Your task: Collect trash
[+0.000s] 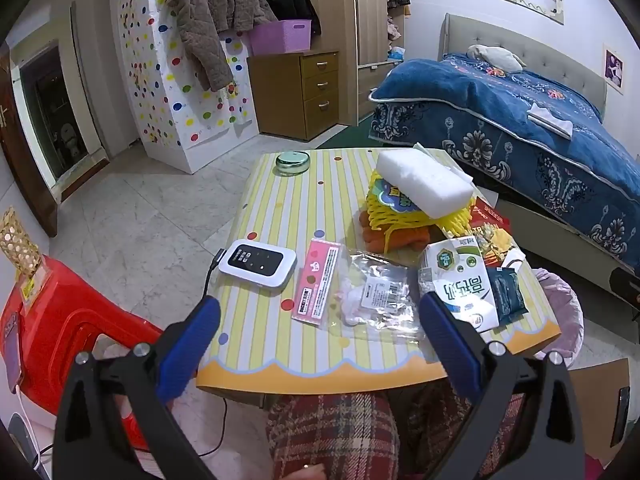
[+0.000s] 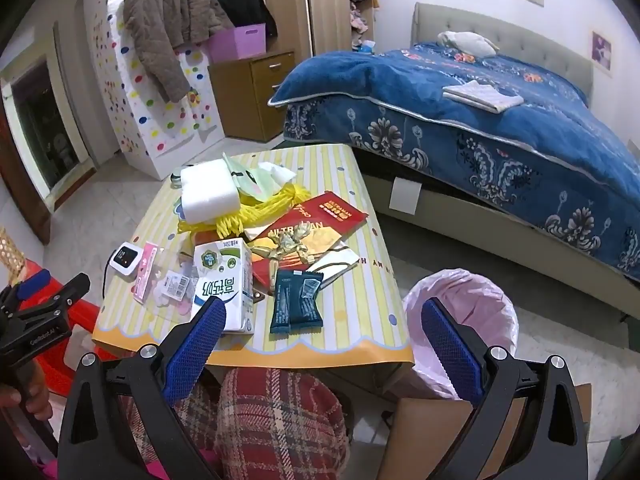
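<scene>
Two crinkled foil sachets (image 2: pixel 297 301) lie beside a boxy carton (image 2: pixel 224 284).

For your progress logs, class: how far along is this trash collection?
Done: nothing visibly; no trash shows in the lined bin. In hand: nothing; left gripper and right gripper are open and empty. Left: milk carton, dark sachets, foam block on the table.

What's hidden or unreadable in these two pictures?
- Bin: its inside, right view, hidden by the pink liner; left view shows only a sliver behind the table.
- Orange item: left view, buried under yellow netting.
- Clear bag: label too small, both views.
</scene>
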`<action>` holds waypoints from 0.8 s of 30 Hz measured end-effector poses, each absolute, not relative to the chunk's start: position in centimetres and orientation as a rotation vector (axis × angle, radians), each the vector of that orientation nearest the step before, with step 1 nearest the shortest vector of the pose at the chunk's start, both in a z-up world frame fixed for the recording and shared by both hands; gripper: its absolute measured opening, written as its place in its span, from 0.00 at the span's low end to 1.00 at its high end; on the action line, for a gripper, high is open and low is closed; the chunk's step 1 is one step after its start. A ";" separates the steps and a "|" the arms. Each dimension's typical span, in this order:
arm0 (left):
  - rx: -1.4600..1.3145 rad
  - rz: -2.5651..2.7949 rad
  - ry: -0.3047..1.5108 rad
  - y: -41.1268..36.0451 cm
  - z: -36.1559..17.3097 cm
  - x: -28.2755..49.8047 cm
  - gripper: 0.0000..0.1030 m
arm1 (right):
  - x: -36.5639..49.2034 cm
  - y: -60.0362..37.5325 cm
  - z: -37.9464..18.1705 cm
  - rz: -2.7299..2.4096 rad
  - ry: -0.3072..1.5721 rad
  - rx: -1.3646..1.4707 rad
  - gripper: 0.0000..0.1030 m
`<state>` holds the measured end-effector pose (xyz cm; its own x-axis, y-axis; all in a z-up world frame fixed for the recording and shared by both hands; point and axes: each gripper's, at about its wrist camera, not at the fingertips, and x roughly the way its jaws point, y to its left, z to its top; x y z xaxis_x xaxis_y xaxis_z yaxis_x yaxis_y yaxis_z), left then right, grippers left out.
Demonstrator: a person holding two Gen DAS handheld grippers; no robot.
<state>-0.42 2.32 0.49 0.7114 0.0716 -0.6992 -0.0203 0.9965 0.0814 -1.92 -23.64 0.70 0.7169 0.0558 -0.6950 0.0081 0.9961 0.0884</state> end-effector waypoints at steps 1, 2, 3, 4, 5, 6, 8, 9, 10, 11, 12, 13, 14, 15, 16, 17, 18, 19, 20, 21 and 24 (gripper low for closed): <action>0.069 0.050 0.777 2.3 0.5 -0.4 0.94 | -1.9 -23.7 0.7 0.027 0.771 0.087 0.94; 0.069 0.051 0.779 2.3 0.5 -0.4 0.94 | -1.9 -23.7 0.7 0.027 0.770 0.087 0.94; 0.069 0.051 0.779 2.3 0.5 -0.4 0.94 | -1.9 -23.7 0.7 0.026 0.771 0.087 0.94; 0.069 0.051 0.780 2.3 0.5 -0.4 0.94 | -1.8 -23.7 0.7 0.025 0.771 0.088 0.94; 0.068 0.051 0.779 2.3 0.5 -0.4 0.94 | -1.8 -23.7 0.7 0.025 0.771 0.088 0.94; 0.068 0.051 0.779 2.3 0.5 -0.4 0.94 | -1.8 -23.7 0.7 0.024 0.771 0.088 0.94; 0.068 0.050 0.779 2.3 0.5 -0.4 0.94 | -1.7 -23.7 0.7 0.024 0.771 0.089 0.94; 0.068 0.050 0.779 2.2 0.5 -0.4 0.94 | -1.6 -23.6 0.7 0.023 0.771 0.090 0.94; 0.068 0.050 0.778 2.2 0.5 -0.4 0.94 | -2.0 -23.8 0.7 0.031 0.770 0.084 0.94; 0.068 0.050 0.780 2.3 0.6 -0.4 0.94 | -2.0 -23.8 0.7 0.030 0.771 0.084 0.94; 0.068 0.051 0.780 2.2 0.6 -0.4 0.94 | -1.9 -23.8 0.7 0.031 0.771 0.083 0.94; 0.068 0.051 0.780 2.2 0.6 -0.4 0.94 | -1.8 -23.8 0.7 0.032 0.770 0.082 0.94; 0.068 0.051 0.779 2.2 0.6 -0.4 0.94 | -1.7 -23.9 0.7 0.032 0.769 0.082 0.94; 0.068 0.051 0.779 2.3 0.6 -0.4 0.94 | -1.7 -23.9 0.7 0.032 0.769 0.083 0.94; 0.068 0.050 0.779 2.3 0.6 -0.4 0.94 | -1.6 -23.9 0.7 0.033 0.768 0.083 0.94; 0.068 0.050 0.779 2.3 0.6 -0.4 0.94 | -1.6 -23.7 0.7 0.031 0.766 0.086 0.94; 0.068 0.050 0.778 2.3 0.6 -0.4 0.94 | -1.6 -23.6 0.6 0.030 0.765 0.088 0.94; 0.068 0.051 0.778 2.2 0.6 -0.4 0.94 | -1.6 -23.6 0.6 0.032 0.764 0.090 0.94; 0.067 0.049 0.779 2.3 0.6 -0.4 0.94 | -1.5 -23.5 0.6 0.032 0.763 0.090 0.94; 0.068 0.049 0.780 2.3 0.6 -0.4 0.94 | -1.5 -23.5 0.5 0.032 0.763 0.091 0.94; 0.068 0.049 0.780 2.3 0.6 -0.4 0.94 | -1.6 -23.6 0.6 0.030 0.764 0.088 0.94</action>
